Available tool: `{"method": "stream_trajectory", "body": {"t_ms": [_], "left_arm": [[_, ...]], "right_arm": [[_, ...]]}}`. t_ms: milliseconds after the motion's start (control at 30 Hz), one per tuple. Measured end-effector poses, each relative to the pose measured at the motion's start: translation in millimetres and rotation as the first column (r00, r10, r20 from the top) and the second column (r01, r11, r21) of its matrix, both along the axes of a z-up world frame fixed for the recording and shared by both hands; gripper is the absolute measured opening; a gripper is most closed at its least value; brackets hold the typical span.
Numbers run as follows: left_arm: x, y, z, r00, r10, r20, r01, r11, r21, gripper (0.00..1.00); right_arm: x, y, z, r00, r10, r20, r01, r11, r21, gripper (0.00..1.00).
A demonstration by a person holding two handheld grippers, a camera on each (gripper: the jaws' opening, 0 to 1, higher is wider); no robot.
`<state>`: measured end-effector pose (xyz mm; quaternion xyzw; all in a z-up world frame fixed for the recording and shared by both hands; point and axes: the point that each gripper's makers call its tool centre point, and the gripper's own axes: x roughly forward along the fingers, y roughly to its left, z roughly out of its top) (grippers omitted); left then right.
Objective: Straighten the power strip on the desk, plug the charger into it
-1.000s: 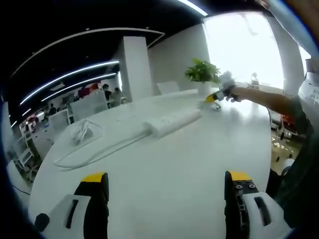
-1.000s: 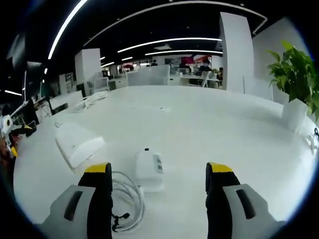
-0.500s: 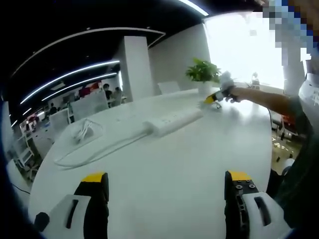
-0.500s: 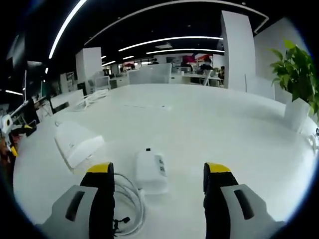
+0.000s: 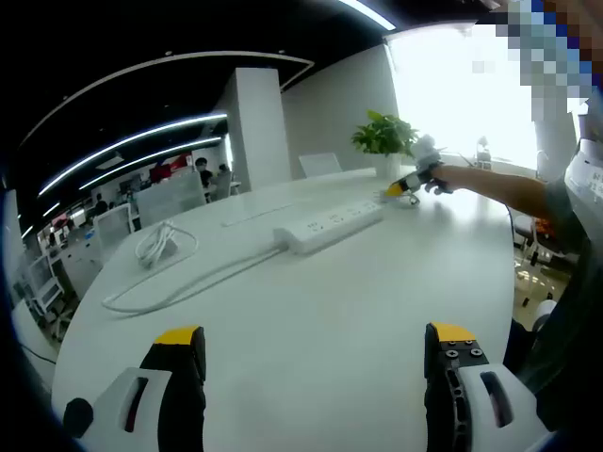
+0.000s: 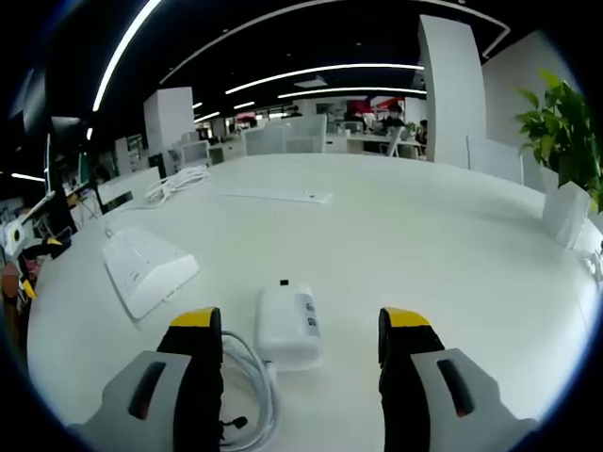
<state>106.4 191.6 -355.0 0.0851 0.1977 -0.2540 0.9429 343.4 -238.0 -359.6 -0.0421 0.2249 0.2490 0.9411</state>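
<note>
A white power strip (image 5: pixel 328 225) lies slantwise on the white desk (image 5: pixel 311 320), its cable (image 5: pixel 179 283) trailing left to a coiled bundle (image 5: pixel 156 247). In the right gripper view the strip's end (image 6: pixel 146 270) sits at the left. A white charger brick (image 6: pixel 287 326) lies flat between the jaws of my right gripper (image 6: pixel 300 328), which is open and apart from it; the charger's coiled white cord (image 6: pixel 247 391) rests by the left jaw. My left gripper (image 5: pixel 316 344) stands open over bare desk, well short of the strip. The right gripper (image 5: pixel 405 185) appears far off, held by a person's arm.
A potted green plant (image 5: pixel 383 138) stands at the desk's far edge, seen also as a plant (image 6: pixel 562 151) in a white pot. A thin flat white object (image 6: pixel 273 195) lies farther out. Office desks and people sit in the background.
My right gripper has crept forward and down, so the charger now lies between its jaws. The left view has shifted slightly; the strip has not moved.
</note>
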Motion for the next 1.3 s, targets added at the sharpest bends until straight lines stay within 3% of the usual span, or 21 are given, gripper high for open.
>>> {"method": "stream_trajectory", "body": {"t_ms": [800, 1300], "left_arm": [[-3.5, 0, -2.5, 1.0, -0.004, -0.004, 0.004, 1.0, 0.002, 1.0], [-6.1, 9, -4.8, 1.0, 0.017, -0.012, -0.017, 1.0, 0.004, 1.0]], "right_arm": [[0, 7, -5.6, 1.0, 0.021, -0.011, -0.021, 1.0, -0.003, 0.64], [-2, 17, -7.5, 0.999, 0.041, -0.016, -0.041, 0.999, 0.028, 0.53]]}}
